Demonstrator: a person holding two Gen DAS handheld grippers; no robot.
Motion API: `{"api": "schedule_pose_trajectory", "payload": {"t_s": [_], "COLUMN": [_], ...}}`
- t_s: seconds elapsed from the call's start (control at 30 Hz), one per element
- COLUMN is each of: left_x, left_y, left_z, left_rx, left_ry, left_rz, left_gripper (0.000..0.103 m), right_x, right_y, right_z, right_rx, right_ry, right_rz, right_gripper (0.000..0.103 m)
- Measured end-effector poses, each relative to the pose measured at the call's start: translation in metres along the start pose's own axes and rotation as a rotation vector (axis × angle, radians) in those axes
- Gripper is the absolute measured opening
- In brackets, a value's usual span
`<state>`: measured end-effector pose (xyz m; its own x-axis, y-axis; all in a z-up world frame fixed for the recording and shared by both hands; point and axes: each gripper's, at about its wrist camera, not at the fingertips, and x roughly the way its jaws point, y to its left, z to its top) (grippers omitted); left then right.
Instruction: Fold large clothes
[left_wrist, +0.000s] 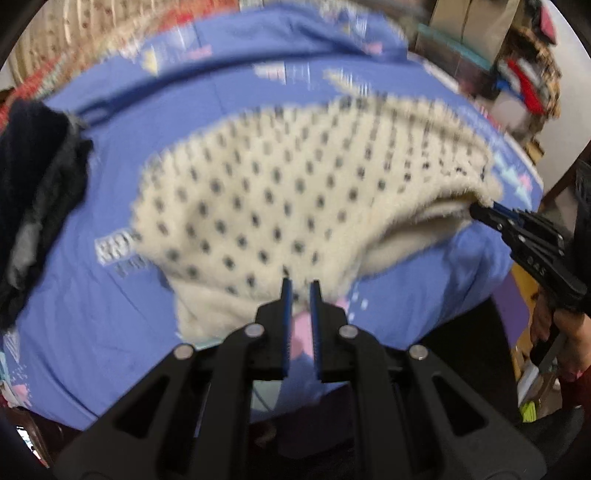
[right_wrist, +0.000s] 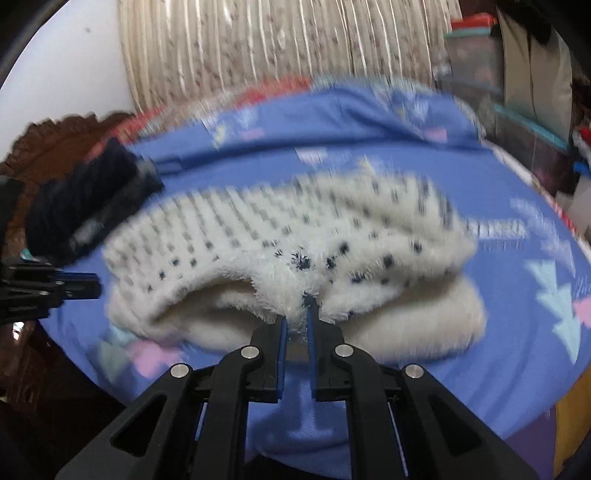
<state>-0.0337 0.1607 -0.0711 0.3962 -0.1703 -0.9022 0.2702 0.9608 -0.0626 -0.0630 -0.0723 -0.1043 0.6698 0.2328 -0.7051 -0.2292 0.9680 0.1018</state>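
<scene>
Two grippers, both working the same cream spotted fleece garment (left_wrist: 295, 206). Right gripper (right_wrist: 297, 314) has its jaws clenched on a fluffy edge of it, the pile bunched up between the pads and lifted a little off the lower layer. Left gripper (left_wrist: 301, 291): jaws nearly closed, tips at the near edge of the fleece. Too blurred to say whether any cloth is caught; pink and blue show in the narrow gap. Judging by that, the right hand is the one with a sure hold.

Garment lies straight ahead of both sets of jaws, long axis running side to side across the bed, already doubled over with the plain inner face showing underneath.

Beneath it: blue sheet (left_wrist: 92, 295) printed with pale shapes, stretched over the bed. Dark clothing pile (left_wrist: 37, 192) sits off to the left, apart from the fleece.

Farther back: pleated floral curtain (right_wrist: 258, 44), stacked storage boxes (right_wrist: 476, 59) at the right.
</scene>
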Motion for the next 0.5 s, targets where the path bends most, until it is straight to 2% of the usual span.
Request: {"api": "schedule_pose_trajectory", "payload": {"t_s": [0.07, 0.13, 0.2, 0.23, 0.33, 0.37, 0.4, 0.47, 0.5], "left_x": [0.025, 0.033, 0.021, 0.010, -0.021, -0.031, -0.038, -0.044, -0.042], "left_y": [0.000, 0.004, 0.011, 0.016, 0.041, 0.053, 0.064, 0.083, 0.091], "left_z": [-0.003, -0.004, -0.004, -0.002, 0.010, 0.016, 0.022, 0.032, 0.037], "left_rx": [0.024, 0.014, 0.004, 0.009, -0.032, -0.064, -0.091, -0.147, -0.168], "left_ry": [0.062, 0.119, 0.098, 0.066, -0.008, -0.036, -0.063, -0.111, -0.113], "left_rz": [0.048, 0.028, -0.019, -0.016, -0.022, -0.013, 0.005, 0.060, 0.073], "left_gripper": [0.009, 0.009, 0.009, 0.009, 0.011, 0.025, 0.046, 0.072, 0.074], "right_x": [0.024, 0.030, 0.018, 0.006, -0.030, -0.040, -0.049, -0.060, -0.059], "right_y": [-0.011, -0.022, -0.027, -0.030, -0.043, -0.050, -0.056, -0.069, -0.072], "right_z": [-0.009, -0.011, -0.011, -0.010, -0.001, 0.006, 0.014, 0.040, 0.049], "right_rx": [0.060, 0.147, 0.167, 0.160, 0.172, 0.181, 0.192, 0.217, 0.214], "right_ry": [0.088, 0.145, 0.129, 0.108, 0.023, -0.015, -0.056, -0.133, -0.144], "right_rz": [0.028, 0.117, 0.182, 0.211, 0.242, 0.231, 0.210, 0.163, 0.141], "right_gripper": [0.037, 0.042, 0.049, 0.057, 0.072, 0.074, 0.078, 0.082, 0.082]}}
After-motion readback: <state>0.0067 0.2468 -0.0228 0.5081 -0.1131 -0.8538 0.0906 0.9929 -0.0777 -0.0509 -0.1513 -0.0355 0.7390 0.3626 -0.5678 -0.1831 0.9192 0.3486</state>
